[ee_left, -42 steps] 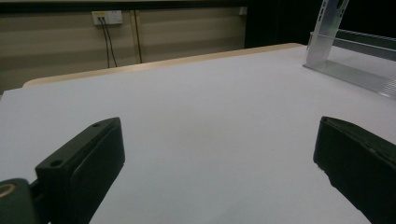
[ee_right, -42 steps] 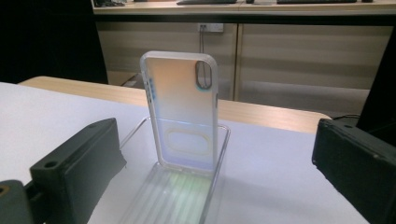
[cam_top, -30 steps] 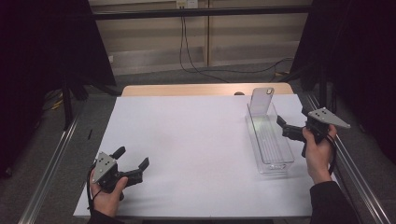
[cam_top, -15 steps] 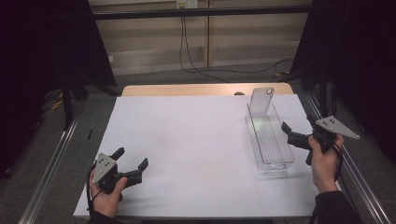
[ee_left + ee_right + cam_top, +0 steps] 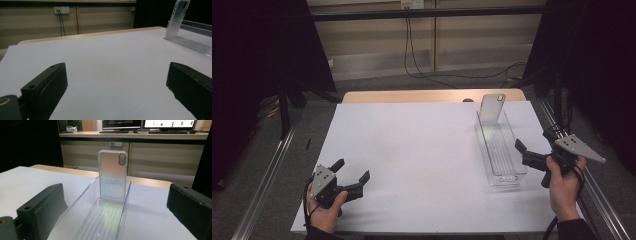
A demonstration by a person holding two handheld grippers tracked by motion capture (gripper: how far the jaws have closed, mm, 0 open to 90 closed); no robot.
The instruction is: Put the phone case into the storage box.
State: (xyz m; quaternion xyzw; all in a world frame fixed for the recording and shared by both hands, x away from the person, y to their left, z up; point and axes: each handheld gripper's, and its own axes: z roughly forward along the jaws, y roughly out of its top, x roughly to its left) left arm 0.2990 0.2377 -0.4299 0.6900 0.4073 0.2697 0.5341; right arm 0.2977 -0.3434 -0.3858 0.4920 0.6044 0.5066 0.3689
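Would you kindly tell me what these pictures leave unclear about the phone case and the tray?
- Phone case: whether it leans on the clear tray's end wall or stands free; high view too small.
- Tray's near end: cut off by the right gripper view's bottom edge.
- Monitor text: too small, right gripper view.

High view looks forward and down from above the near edge, taking in the whole white table [image 5: 422, 150], far wall and both hands. Left gripper view sits low just over the table near the front-left corner, facing across toward the far right, where the tray [image 5: 195, 42] and phone case [image 5: 179, 15] show far off. Right gripper view sits low and close at the tray's [image 5: 105, 220] near end, facing along it to the case [image 5: 112, 175]; all three share tray and case.
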